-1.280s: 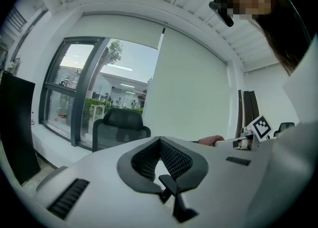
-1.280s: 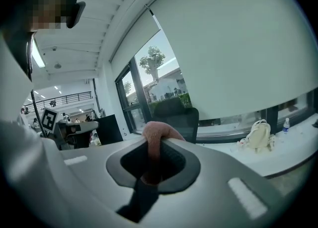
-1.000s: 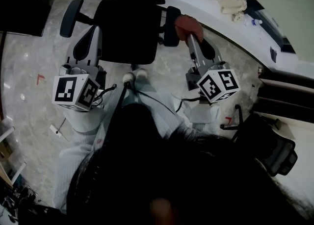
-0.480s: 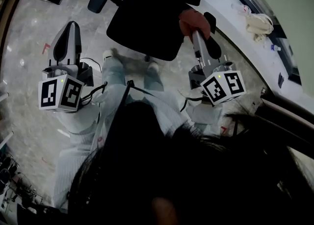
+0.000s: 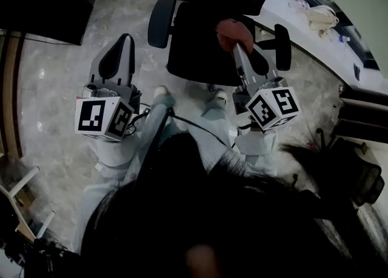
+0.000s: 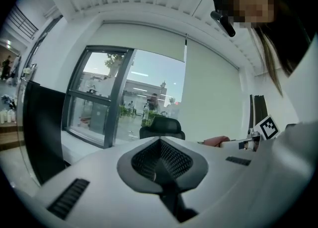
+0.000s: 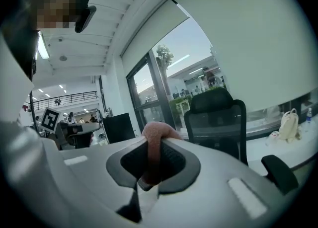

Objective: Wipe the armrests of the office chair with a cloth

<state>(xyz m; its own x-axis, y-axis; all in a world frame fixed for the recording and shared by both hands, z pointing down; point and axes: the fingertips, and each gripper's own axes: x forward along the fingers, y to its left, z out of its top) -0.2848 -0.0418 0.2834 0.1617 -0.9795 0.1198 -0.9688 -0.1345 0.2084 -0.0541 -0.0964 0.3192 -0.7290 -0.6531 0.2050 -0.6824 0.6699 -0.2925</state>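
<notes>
Two armrests stood on the office chair (image 5: 203,52) and neither was under the cloth, so I'd judge the wiping either not begun or between strokes. No view showed whether a pad was already clean.

On the left, your left gripper (image 5: 123,42) hung over the pale, marbled floor (image 5: 54,107). Its fingers were pressed together, with nothing between their black cross-hatched pads. Just right of it and farther off sat the left-hand armrest (image 5: 160,21), a smooth, dark, rounded oblong. The seat between the two armrests looked flat and matte black.

Over the seat's right part, your right gripper (image 5: 238,46) had its fingers clamped on the cloth (image 5: 233,32). The cloth was a soft, pinkish, nubbly piece bunched into a thick fold that bulged past the tips. Farther right, apart from the cloth, stood the right-hand armrest (image 5: 282,46), the same dark padded shape. By my reading both pads were left to do, the right-hand one being nearer the cloth.
</notes>
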